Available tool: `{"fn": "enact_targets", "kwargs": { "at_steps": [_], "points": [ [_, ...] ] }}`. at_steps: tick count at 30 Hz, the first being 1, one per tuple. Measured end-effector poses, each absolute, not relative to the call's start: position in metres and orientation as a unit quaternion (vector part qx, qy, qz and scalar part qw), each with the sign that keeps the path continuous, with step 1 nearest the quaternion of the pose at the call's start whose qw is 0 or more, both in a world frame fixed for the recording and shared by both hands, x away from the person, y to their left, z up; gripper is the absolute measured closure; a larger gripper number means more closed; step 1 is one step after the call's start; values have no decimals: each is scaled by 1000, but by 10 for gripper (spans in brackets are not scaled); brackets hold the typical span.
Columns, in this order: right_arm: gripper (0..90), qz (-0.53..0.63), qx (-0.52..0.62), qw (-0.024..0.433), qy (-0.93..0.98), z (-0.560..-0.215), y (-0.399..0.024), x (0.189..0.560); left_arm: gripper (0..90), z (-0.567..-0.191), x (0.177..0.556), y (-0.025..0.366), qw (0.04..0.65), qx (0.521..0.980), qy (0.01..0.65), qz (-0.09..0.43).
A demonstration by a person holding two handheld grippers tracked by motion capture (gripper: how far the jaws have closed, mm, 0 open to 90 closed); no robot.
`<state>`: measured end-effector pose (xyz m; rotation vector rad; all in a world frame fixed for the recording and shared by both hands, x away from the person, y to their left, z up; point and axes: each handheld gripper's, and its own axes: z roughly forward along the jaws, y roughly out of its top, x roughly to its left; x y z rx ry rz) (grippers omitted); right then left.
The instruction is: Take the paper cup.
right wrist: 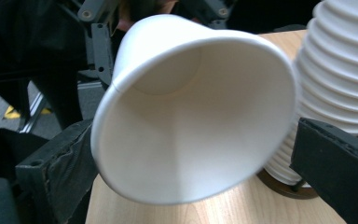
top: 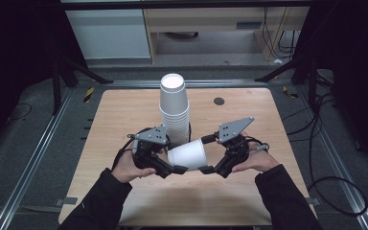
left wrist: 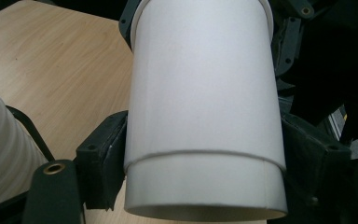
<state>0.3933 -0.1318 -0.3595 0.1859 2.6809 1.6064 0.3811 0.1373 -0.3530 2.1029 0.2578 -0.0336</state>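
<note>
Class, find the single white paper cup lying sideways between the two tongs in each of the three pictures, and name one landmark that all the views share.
High view: paper cup, centre of table.
Left gripper view: paper cup, middle, base nearest.
Right gripper view: paper cup, centre, mouth facing camera.
Shared landmark: cup stack.

L claw (left wrist: 204,175) clamps white cup (left wrist: 204,93) | cup stack (left wrist: 2,149) left | wood table (left wrist: 60,65)

A plain white paper cup (top: 188,154) without print lies between the matt black left gripper (top: 176,168) and the matt black right gripper (top: 210,154), each topped by a grey three-cornered plate with dark dots. At twelve o'clock from it stands a tall stack of white paper cups (top: 174,108), ribbed with pale rim lines. The light wood-grain tabletop (top: 120,115) shows a small dark round spot (top: 219,101) toward one o'clock.
</note>
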Motion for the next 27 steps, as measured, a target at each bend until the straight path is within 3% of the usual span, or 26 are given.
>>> {"fn": "enact_targets", "kwargs": {
  "at_steps": [16, 27],
  "points": [
    [34, 559, 108, 32, 822, -351, -152, 391, 225, -357, 383, 152, 514, 849, 125, -4],
    [27, 593, 171, 39, 786, -364, -172, 386, 224, -361, 385, 158, 537, 832, 137, -2]
  ]
}}
